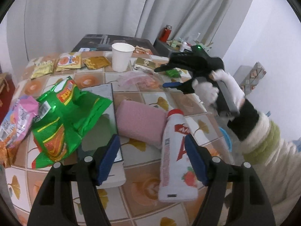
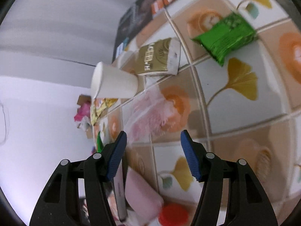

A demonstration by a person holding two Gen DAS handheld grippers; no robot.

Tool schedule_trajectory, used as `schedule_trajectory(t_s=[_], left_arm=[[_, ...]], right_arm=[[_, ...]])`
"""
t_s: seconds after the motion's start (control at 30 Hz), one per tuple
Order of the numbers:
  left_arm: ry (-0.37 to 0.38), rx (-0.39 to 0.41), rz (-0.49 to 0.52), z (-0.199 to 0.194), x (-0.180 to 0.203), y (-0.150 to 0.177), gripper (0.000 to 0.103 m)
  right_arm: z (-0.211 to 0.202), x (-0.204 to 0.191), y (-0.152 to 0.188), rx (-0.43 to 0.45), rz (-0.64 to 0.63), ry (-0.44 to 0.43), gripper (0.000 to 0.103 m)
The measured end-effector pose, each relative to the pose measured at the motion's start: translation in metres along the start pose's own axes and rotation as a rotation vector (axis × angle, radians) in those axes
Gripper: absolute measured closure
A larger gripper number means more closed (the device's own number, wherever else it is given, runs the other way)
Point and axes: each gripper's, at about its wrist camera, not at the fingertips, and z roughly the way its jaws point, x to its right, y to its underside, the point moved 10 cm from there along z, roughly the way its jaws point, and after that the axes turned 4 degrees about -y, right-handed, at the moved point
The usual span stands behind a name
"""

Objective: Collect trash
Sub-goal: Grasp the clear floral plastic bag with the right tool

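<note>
We judge that we are at the approach step, with nothing picked up yet: both claws are spread and empty. Our right claw [image 2: 153, 155] hovers over the tiled tabletop [image 2: 235, 116], rolled sideways so the whole scene tilts in its view, and just ahead of its blue pads, at centre frame, lies a crumpled clear plastic wrapper with a pink tint [image 2: 148, 116]. In the left wrist view that same wrapper [image 1: 137, 79] sits right of centre in the upper half, with the right claw [image 1: 165, 77] poised close beside it, one finger above and one below. Whether a pad already touches the film we cannot tell.

The next move, as we read it, calls for easing the right claw forward until the wrapper sits between the pads, then pressing them together; thin film may slip or bunch, so we should catch a raised fold.

Our left claw [image 1: 152, 160] waits at the lower centre of its frame. Between its fingers, nearer the right one, lies a white plastic bottle with a red cap and strawberry print [image 1: 175, 160] on its side. A large green foil snack bag [image 1: 64, 120] lies to the left, a pink sponge block [image 1: 141, 124] lies beyond the fingers, touching the bottle's neck, and a white paper cup [image 1: 122, 56] stands upright at upper centre. A small green foil packet [image 2: 225, 37] lies at the upper right of the right wrist view, well apart from the claw.
</note>
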Motion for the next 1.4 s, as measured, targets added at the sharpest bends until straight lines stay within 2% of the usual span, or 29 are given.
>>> schedule_trajectory(t_s=[0.1, 0.23, 0.3, 0.37, 0.47, 0.53, 0.63, 0.77, 0.87, 0.9, 0.97, 1.03, 1.1, 1.13, 1.23, 1.4], left_arm=[[-0.010, 0.007, 0.021, -0.001, -0.003, 0.004, 0.035], [-0.010, 0.013, 0.031, -0.004, -0.007, 0.007, 0.037], [-0.005, 0.011, 0.029, -0.005, -0.008, 0.010, 0.038], [0.000, 0.008, 0.023, -0.005, -0.010, 0.011, 0.038], [0.009, 0.006, 0.016, -0.006, -0.010, 0.012, 0.039], [0.011, 0.008, 0.013, -0.007, -0.010, 0.012, 0.039], [0.013, 0.005, 0.013, -0.008, -0.009, 0.012, 0.040], [0.023, -0.007, -0.002, -0.008, -0.009, 0.012, 0.040], [0.024, -0.008, -0.005, -0.007, -0.010, 0.012, 0.040], [0.024, -0.007, -0.004, -0.007, -0.009, 0.012, 0.040], [0.027, -0.005, -0.003, -0.007, -0.009, 0.011, 0.040], [0.031, 0.000, -0.002, -0.008, -0.007, 0.010, 0.040], [0.032, 0.004, 0.002, -0.008, -0.007, 0.010, 0.040], [0.032, 0.005, 0.004, -0.009, -0.007, 0.010, 0.040], [0.025, 0.003, -0.001, -0.008, -0.011, 0.010, 0.040], [0.013, -0.006, -0.015, -0.005, -0.021, 0.010, 0.040]], right_arm=[[0.010, 0.002, -0.006, 0.008, 0.019, 0.028, 0.045], [0.021, -0.005, -0.010, -0.003, 0.009, 0.039, 0.055], [0.026, -0.006, -0.010, -0.012, -0.006, 0.063, 0.064], [0.030, -0.003, -0.011, -0.017, -0.009, 0.086, 0.079], [0.039, 0.002, -0.012, -0.029, 0.010, 0.096, 0.097], [0.043, 0.003, -0.010, -0.025, 0.016, 0.090, 0.102], [0.038, 0.004, -0.003, -0.024, 0.009, 0.075, 0.103], [0.025, -0.005, 0.006, -0.010, -0.098, 0.099, 0.103], [0.014, -0.028, 0.012, 0.020, -0.285, 0.148, 0.098], [0.011, -0.038, 0.013, 0.041, -0.384, 0.187, 0.095], [0.009, -0.051, 0.012, 0.093, -0.575, 0.307, 0.072], [0.010, -0.064, 0.015, 0.144, -0.814, 0.447, 0.062], [0.026, -0.072, 0.024, 0.126, -1.029, 0.535, 0.057], [0.026, -0.070, 0.026, 0.117, -1.084, 0.561, 0.053], [0.049, -0.068, 0.030, 0.099, -1.324, 0.688, 0.049], [0.072, -0.063, 0.022, 0.085, -1.497, 0.783, 0.049]])
